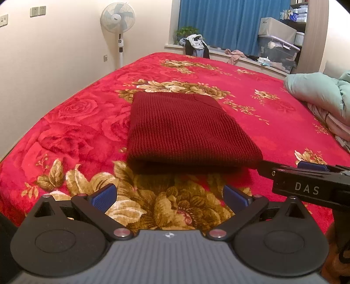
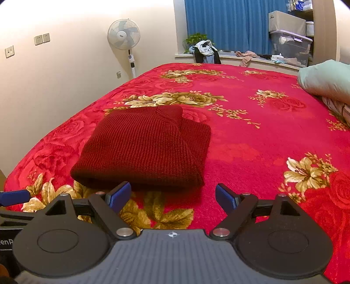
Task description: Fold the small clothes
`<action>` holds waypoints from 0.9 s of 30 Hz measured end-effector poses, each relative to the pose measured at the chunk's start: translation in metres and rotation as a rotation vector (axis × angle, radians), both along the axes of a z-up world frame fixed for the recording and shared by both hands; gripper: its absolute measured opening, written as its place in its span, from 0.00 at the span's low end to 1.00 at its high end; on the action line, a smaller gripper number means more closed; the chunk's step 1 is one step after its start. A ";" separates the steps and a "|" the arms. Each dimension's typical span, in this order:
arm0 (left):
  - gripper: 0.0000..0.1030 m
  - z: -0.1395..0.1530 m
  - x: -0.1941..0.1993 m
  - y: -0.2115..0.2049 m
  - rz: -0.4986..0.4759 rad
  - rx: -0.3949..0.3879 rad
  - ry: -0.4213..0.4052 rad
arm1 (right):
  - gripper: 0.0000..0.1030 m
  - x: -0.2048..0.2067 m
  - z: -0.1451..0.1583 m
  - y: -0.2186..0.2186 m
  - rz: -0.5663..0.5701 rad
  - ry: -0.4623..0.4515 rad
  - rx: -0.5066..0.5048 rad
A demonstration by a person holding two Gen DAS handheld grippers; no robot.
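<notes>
A dark red knit garment (image 1: 186,133) lies folded into a flat rectangle on the red floral bedspread (image 1: 76,122); it also shows in the right wrist view (image 2: 144,150). My left gripper (image 1: 169,195) is open and empty, just short of the garment's near folded edge. My right gripper (image 2: 172,196) is open and empty, just short of the garment's near right corner. The right gripper's body (image 1: 306,185) shows at the right edge of the left wrist view, beside the garment's near right corner. A left finger tip (image 2: 15,196) shows at the left edge of the right wrist view.
A teal quilt (image 1: 321,91) with other bedding lies on the bed's right side. A standing fan (image 1: 119,19) is by the left wall. A window ledge at the back holds clothes (image 1: 195,44) and storage boxes (image 1: 277,48).
</notes>
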State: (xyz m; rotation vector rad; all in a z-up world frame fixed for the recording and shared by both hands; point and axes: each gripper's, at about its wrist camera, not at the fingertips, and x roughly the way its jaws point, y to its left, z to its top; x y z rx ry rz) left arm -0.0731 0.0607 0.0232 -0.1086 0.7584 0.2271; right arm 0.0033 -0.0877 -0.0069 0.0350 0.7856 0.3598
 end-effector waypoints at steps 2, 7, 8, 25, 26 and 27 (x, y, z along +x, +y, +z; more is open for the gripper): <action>1.00 0.000 0.000 0.000 -0.001 0.001 -0.002 | 0.83 -0.001 0.000 0.000 0.000 -0.001 -0.001; 1.00 -0.001 -0.001 0.000 -0.001 0.003 -0.006 | 0.83 -0.001 -0.001 0.000 -0.001 -0.005 -0.004; 1.00 -0.001 0.000 0.000 -0.001 0.003 -0.007 | 0.83 -0.001 -0.001 0.000 -0.001 -0.005 -0.004; 1.00 -0.001 0.000 0.000 -0.002 0.002 -0.006 | 0.83 0.000 -0.001 0.000 -0.005 -0.007 -0.008; 1.00 -0.001 0.000 0.000 -0.001 0.002 -0.006 | 0.83 0.000 -0.001 0.000 -0.005 -0.008 -0.009; 1.00 -0.001 0.000 0.000 -0.001 0.002 -0.006 | 0.83 0.000 0.000 0.000 -0.005 -0.009 -0.010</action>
